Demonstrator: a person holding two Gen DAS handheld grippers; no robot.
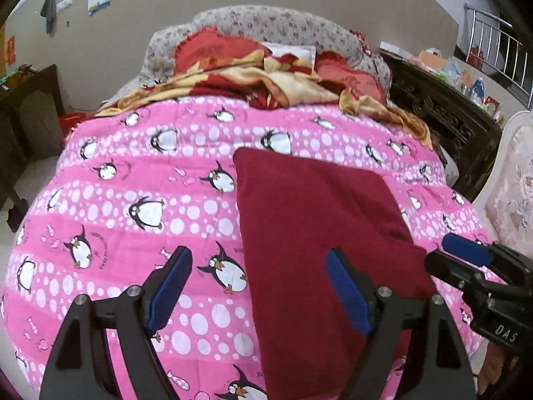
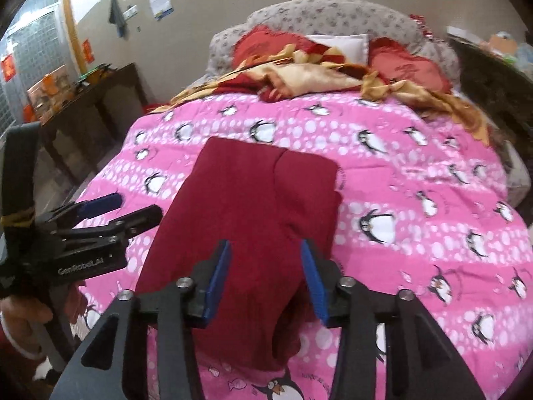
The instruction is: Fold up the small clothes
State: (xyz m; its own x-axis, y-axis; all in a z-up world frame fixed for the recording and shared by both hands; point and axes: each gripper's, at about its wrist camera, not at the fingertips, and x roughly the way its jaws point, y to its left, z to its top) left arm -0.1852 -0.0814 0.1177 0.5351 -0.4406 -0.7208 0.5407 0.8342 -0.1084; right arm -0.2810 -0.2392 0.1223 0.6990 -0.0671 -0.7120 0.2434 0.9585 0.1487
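A dark red garment (image 1: 319, 233) lies flat on the pink penguin quilt (image 1: 133, 200), folded lengthwise into a long strip. It also shows in the right wrist view (image 2: 253, 206) with a seam down its middle. My left gripper (image 1: 260, 260) is open and empty, hovering over the garment's near left edge. My right gripper (image 2: 266, 250) is open and empty above the garment's near end. In the left wrist view the right gripper (image 1: 443, 253) sits at the garment's right edge. In the right wrist view the left gripper (image 2: 133, 208) is at the garment's left edge.
The quilt (image 2: 416, 200) covers a bed. A crumpled red and gold blanket (image 1: 266, 80) and red pillows (image 2: 406, 63) lie at the head. Dark wooden furniture (image 1: 439, 116) stands on the right, a dark cabinet (image 2: 93, 106) on the left. A pale upholstered chair (image 1: 513, 183) is at far right.
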